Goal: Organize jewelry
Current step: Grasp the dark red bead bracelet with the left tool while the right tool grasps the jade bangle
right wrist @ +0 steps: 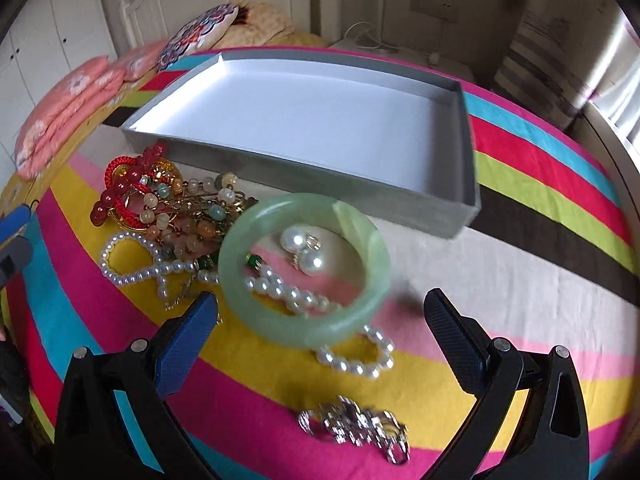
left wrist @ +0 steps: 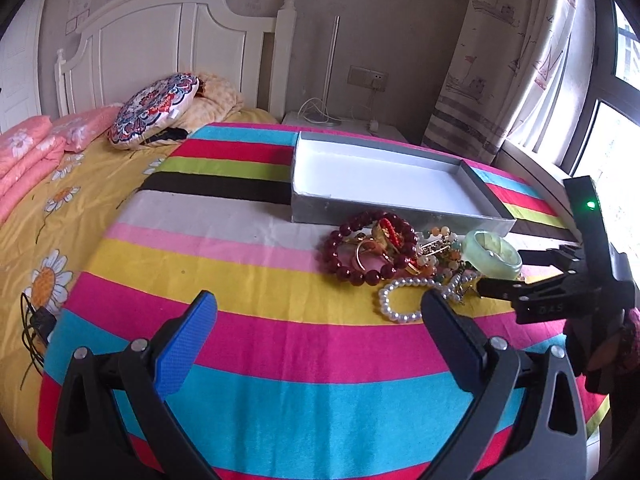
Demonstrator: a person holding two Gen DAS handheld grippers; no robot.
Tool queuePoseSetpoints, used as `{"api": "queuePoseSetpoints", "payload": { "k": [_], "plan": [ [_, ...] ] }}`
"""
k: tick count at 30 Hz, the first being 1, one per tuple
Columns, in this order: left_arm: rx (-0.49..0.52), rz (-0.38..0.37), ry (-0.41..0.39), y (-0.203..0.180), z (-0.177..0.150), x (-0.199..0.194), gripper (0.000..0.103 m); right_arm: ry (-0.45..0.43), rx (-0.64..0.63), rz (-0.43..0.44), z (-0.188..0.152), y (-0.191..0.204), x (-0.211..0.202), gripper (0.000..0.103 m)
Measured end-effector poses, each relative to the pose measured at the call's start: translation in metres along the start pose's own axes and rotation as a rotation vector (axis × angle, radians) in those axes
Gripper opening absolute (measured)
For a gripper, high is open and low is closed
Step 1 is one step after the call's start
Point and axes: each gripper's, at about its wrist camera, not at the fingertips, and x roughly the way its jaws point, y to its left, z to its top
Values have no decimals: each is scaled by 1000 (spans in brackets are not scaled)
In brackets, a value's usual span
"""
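A heap of jewelry lies on the striped cloth in front of an empty grey box (left wrist: 400, 216) with a white inside (right wrist: 320, 120). A pale green jade bangle (right wrist: 304, 268) rests on top, also in the left wrist view (left wrist: 492, 254). Around it lie white pearl strands (right wrist: 352, 356) (left wrist: 400, 300), a dark red bead bracelet (left wrist: 360, 248), a pair of pearl earrings (right wrist: 304, 248) and a silver chain piece (right wrist: 356, 428). My right gripper (right wrist: 320, 312) is open, its jaws on either side of the bangle. My left gripper (left wrist: 320, 308) is open and empty, left of the heap.
The striped cloth (left wrist: 260, 344) covers a bed with a yellow daisy sheet (left wrist: 60, 216), pink folded quilts (left wrist: 24, 156), a patterned round cushion (left wrist: 156, 108) and a white headboard (left wrist: 168, 44). A nightstand (left wrist: 340, 124), curtain (left wrist: 504, 60) and window (left wrist: 608, 148) lie behind.
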Motion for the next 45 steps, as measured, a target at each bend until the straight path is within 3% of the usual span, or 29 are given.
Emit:
{"api": "queuePoseSetpoints", "payload": {
  "k": [4,8,12,17,23,27,31,32,33,34,35,40,45],
  "plan": [
    [29,22,-18,0,2,-5,101,-2,0,34,13,-1,6,98],
    [40,42,-15,0,2,-7,101,-36,-6,57,14,-3,1,79],
    [62,37,-13,-5,0,-3,101,-68,-33,58,5,-2,-6,77],
    [170,-16,14,-26,5,16,99,-138,-25,27,-6,1,-21,77],
    [423,-23,57,-55,20,37,48,-198,48,59,-13,-13,-37,77],
    [588,-14,75,-72,11,44,47,-211,71,62,-14,-16,-39,77],
    [639,8,99,-77,1,55,47,-219,65,60,-15,-15,-40,77],
    [643,21,100,-76,1,59,45,-223,60,59,-15,-14,-41,77],
    [644,28,102,-75,1,63,37,-228,56,59,-15,-13,-41,77],
    [643,20,108,-75,1,66,20,-233,54,59,-16,-13,-42,77],
    [641,4,115,-73,2,68,14,-237,54,59,-16,-12,-43,77],
    [622,-94,63,-70,9,52,11,-260,67,65,-18,-15,-47,77],
    [560,-123,8,-58,28,26,11,-289,81,77,-19,-18,-54,77]
  ]
}}
